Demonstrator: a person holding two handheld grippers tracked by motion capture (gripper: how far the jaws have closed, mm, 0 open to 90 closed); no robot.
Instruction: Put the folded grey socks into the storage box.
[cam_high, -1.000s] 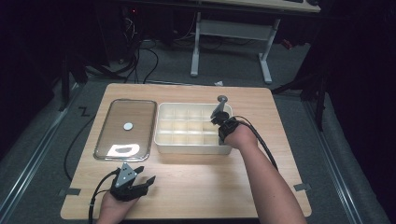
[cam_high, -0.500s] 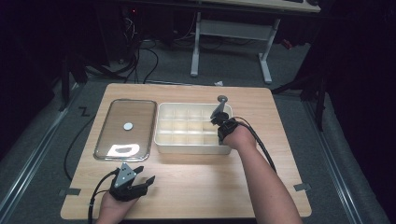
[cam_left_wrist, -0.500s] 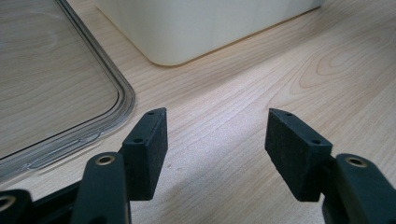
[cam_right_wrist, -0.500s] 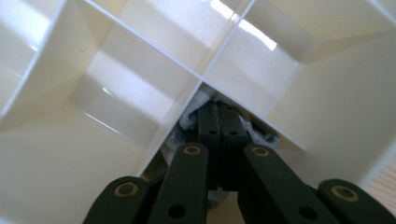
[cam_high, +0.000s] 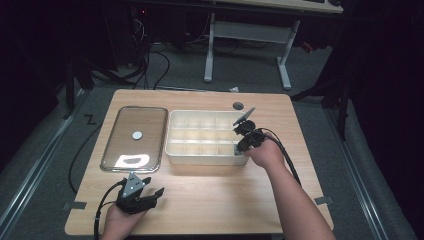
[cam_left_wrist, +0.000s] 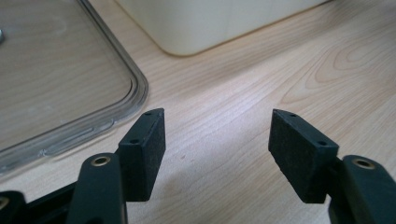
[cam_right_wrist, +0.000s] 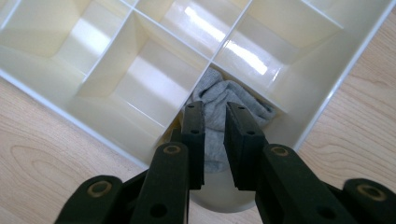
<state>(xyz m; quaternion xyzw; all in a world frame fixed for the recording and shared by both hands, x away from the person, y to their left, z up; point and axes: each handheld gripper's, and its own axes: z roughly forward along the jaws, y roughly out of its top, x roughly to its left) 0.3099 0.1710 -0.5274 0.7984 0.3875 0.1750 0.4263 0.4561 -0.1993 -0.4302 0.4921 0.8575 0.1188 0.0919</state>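
A cream divided tray (cam_high: 200, 159) stands mid-table with several compartments. In its near right corner compartment lies a crumpled grey cloth (cam_right_wrist: 224, 100). My right gripper (cam_right_wrist: 215, 109) reaches down into that compartment, its jaws drawn close with the cloth pinched between them. In the high view the right gripper (cam_high: 239, 147) hangs over the tray's right end. My left gripper (cam_high: 150, 192) rests low near the table's front left, open with nothing between its fingers (cam_left_wrist: 144, 140); bare wood shows in the gap.
A clear flat lid (cam_high: 135, 137) lies left of the tray, with a small white disc on it; its rounded corner (cam_left_wrist: 135, 88) is just ahead of the left gripper. A grey round spot (cam_high: 238, 105) marks the table behind the tray.
The right gripper has edged slightly toward the tray's near right corner. The left gripper has stayed put.
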